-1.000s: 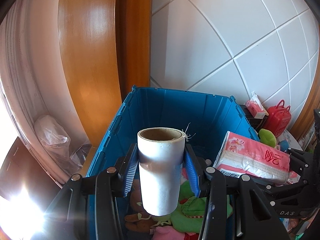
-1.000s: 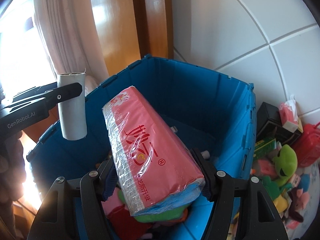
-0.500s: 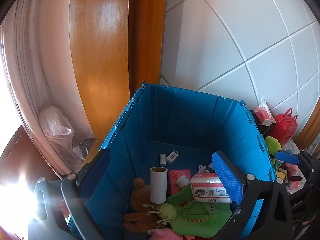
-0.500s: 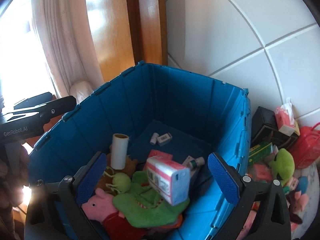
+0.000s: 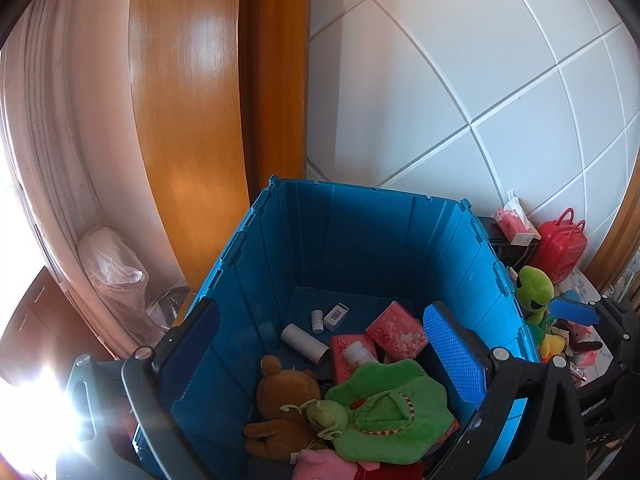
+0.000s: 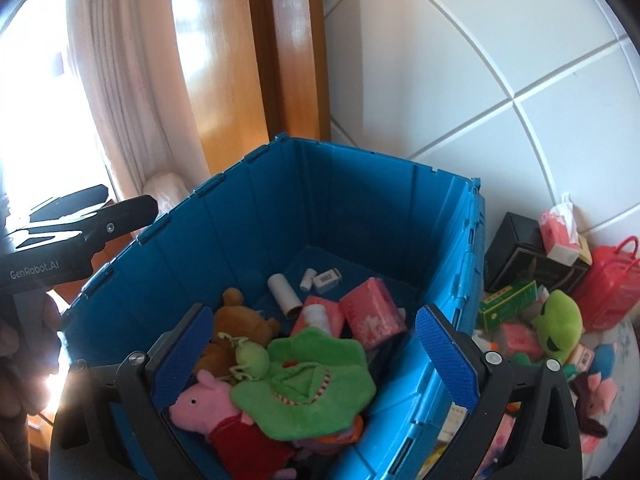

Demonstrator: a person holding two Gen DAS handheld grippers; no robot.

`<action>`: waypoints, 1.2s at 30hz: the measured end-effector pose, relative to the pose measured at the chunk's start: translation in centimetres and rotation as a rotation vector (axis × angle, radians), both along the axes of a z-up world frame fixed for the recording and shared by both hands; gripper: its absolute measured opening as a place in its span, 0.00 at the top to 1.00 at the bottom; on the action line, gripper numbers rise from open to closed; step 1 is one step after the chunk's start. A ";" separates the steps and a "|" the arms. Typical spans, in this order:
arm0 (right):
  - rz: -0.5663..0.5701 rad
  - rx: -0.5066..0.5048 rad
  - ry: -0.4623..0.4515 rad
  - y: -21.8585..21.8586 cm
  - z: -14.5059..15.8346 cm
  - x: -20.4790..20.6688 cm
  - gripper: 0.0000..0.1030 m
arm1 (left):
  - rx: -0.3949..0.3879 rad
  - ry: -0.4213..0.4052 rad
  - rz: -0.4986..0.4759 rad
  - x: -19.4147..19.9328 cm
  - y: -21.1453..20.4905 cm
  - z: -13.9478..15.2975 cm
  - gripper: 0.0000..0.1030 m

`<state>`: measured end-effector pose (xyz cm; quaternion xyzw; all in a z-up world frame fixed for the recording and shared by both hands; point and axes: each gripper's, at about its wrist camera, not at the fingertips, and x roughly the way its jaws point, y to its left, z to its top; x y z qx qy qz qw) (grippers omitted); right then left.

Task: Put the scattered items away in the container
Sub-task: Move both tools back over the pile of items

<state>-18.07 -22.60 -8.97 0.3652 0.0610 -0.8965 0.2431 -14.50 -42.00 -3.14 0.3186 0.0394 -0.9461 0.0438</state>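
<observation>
Blue container (image 5: 400, 240) is standing open against the white tiled wall (image 5: 460, 100), beside a wooden door frame (image 5: 276, 80). Inside it, a white cardboard roll (image 5: 304, 343) is lying on its side on the floor of the bin, and a pink tissue pack (image 6: 372, 318) is resting tilted just beside it, near a small white bottle (image 5: 317, 320) and a small barcoded box (image 5: 336, 315). Nearer the camera, a brown teddy bear (image 5: 280, 400), a green plush cloth (image 6: 308, 380) and a pink pig toy (image 6: 216, 404) are piling up together.

Above the bin, the left gripper (image 5: 324, 356) is hovering with its jaws spread wide, having just been opening, and nothing is sitting between them. The right gripper (image 6: 314, 354) is likewise gaping wide after just opening, empty too.

Outside the bin to the right, a green frog plush (image 6: 558, 324), a red toy suitcase (image 6: 612, 288), a black box (image 6: 520, 256) and a green carton (image 6: 508, 310) are lying scattered.
</observation>
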 end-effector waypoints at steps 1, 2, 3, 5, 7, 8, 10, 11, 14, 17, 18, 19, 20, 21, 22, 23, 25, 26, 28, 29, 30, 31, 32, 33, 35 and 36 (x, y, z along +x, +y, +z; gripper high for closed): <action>-0.004 -0.004 0.001 0.3 0.1 0.3 0.00 | -0.003 0.001 -0.004 0.2 0.3 0.1 0.00; -0.007 -0.007 0.004 0.5 0.2 0.6 0.00 | -0.006 0.001 -0.008 0.5 0.7 0.1 0.00; -0.008 -0.010 0.005 0.8 0.3 0.9 0.00 | -0.009 0.001 -0.012 0.7 1.0 0.3 0.00; -0.013 -0.018 0.013 1.3 0.5 1.6 0.00 | -0.015 0.004 -0.019 1.3 1.6 0.5 0.00; -0.018 -0.026 0.022 2.0 0.7 2.3 0.00 | -0.024 0.008 -0.024 1.9 2.3 0.8 0.00; -0.021 -0.033 0.025 2.4 0.9 2.7 0.00 | -0.028 0.010 -0.025 2.2 2.8 1.0 0.00; -0.023 -0.041 0.029 3.2 1.1 3.3 0.00 | -0.037 0.012 -0.028 2.8 3.8 1.3 0.00; -0.024 -0.045 0.031 3.7 1.3 3.7 0.00 | -0.041 0.010 -0.032 3.1 4.4 1.4 0.00; -0.033 -0.057 0.030 5.4 1.7 4.6 0.00 | -0.054 0.001 -0.047 3.6 6.5 1.7 0.00; -0.046 -0.070 0.035 7.4 2.2 5.5 0.00 | -0.070 -0.002 -0.063 4.2 8.8 1.9 0.00; -0.051 -0.073 0.035 8.1 2.3 5.7 0.00 | -0.073 -0.003 -0.068 4.4 9.6 2.0 0.00; -0.056 -0.076 0.034 8.9 2.4 6.0 0.00 | -0.075 -0.005 -0.074 4.5 10.4 2.0 0.00; -0.060 -0.077 0.033 9.6 2.4 6.2 0.00 | -0.077 -0.007 -0.080 4.6 11.2 2.1 0.00; -0.065 -0.078 0.033 10.5 2.5 6.5 0.00 | -0.079 -0.007 -0.086 4.8 12.0 2.1 0.00; -0.069 -0.077 0.033 11.3 2.5 6.8 0.00 | -0.080 -0.008 -0.092 4.9 12.8 2.1 0.00; -0.074 -0.077 0.033 12.1 2.4 7.0 0.00 | -0.082 -0.010 -0.097 5.1 13.7 2.1 0.00; -0.086 -0.073 0.030 13.8 2.2 7.4 0.00 | -0.082 -0.015 -0.109 5.4 15.4 2.0 0.00; -0.093 -0.069 0.031 14.7 2.1 7.6 0.00 | -0.081 -0.019 -0.116 5.4 16.3 1.8 0.00; -0.110 -0.063 0.030 16.8 1.7 8.1 0.00 | -0.074 -0.027 -0.134 5.6 18.0 1.4 0.00; -0.120 -0.064 0.024 18.1 1.4 8.3 0.00 | -0.064 -0.036 -0.146 5.6 18.9 1.1 0.00; -0.128 -0.072 0.016 19.3 1.1 8.5 0.00 | -0.055 -0.047 -0.160 5.6 19.9 0.7 0.00; -0.137 -0.083 0.010 20.8 0.8 8.7 0.00 | -0.053 -0.060 -0.172 5.6 20.8 0.2 0.00; -0.151 -0.085 0.006 22.1 0.5 9.0 0.00 | -0.053 -0.072 -0.184 5.6 21.8 -0.4 0.00; -0.166 -0.086 0.002 23.5 0.3 9.2 0.00 | -0.051 -0.082 -0.197 5.7 22.7 -0.9 0.00; -0.192 -0.093 -0.008 26.1 -0.5 9.7 0.00 | -0.047 -0.105 -0.222 5.8 24.5 -2.2 0.00; -0.211 -0.093 -0.013 27.6 -0.9 9.9 0.00 | -0.047 -0.121 -0.233 5.8 25.4 -2.9 0.00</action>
